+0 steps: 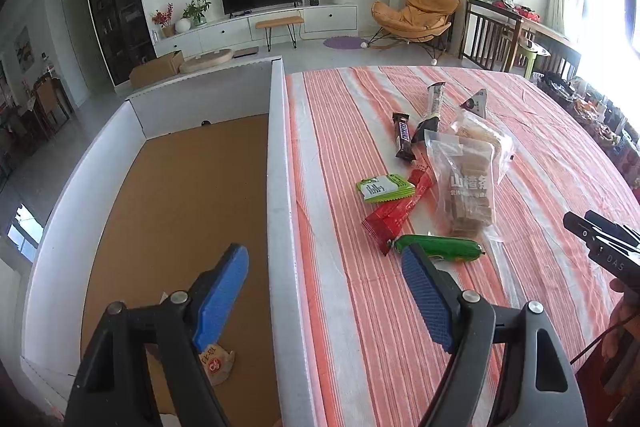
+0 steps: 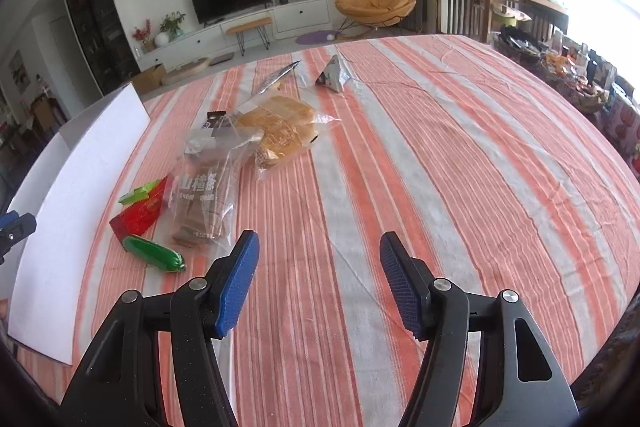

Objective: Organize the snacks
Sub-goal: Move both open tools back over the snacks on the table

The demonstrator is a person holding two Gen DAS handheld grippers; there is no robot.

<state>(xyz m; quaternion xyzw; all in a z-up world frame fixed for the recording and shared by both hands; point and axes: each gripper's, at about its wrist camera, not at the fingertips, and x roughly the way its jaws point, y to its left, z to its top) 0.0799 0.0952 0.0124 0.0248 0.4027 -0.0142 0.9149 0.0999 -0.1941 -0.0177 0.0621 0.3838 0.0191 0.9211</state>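
Observation:
Snacks lie in a cluster on the striped tablecloth (image 1: pixel 520 131): a green sausage (image 1: pixel 444 247), a red packet (image 1: pixel 390 217), a green-white sachet (image 1: pixel 384 187), a clear bag of brown bars (image 1: pixel 468 187), a dark chocolate bar (image 1: pixel 403 141), a long dark packet (image 1: pixel 432 107) and a triangular pack (image 1: pixel 476 102). My left gripper (image 1: pixel 324 267) is open, straddling the wall of a white box (image 1: pixel 278 163); one small snack (image 1: pixel 216 363) lies inside. My right gripper (image 2: pixel 318 259) is open and empty above the cloth, right of the sausage (image 2: pixel 154 253) and the bag (image 2: pixel 204 195).
The box has a brown cardboard floor (image 1: pixel 180 207) and stands at the table's left. A clear bag of yellow cakes (image 2: pixel 280 133) lies behind the bar bag. Baskets of goods (image 2: pixel 568 67) crowd the table's far right. The right gripper also shows at the left wrist view's edge (image 1: pixel 600 239).

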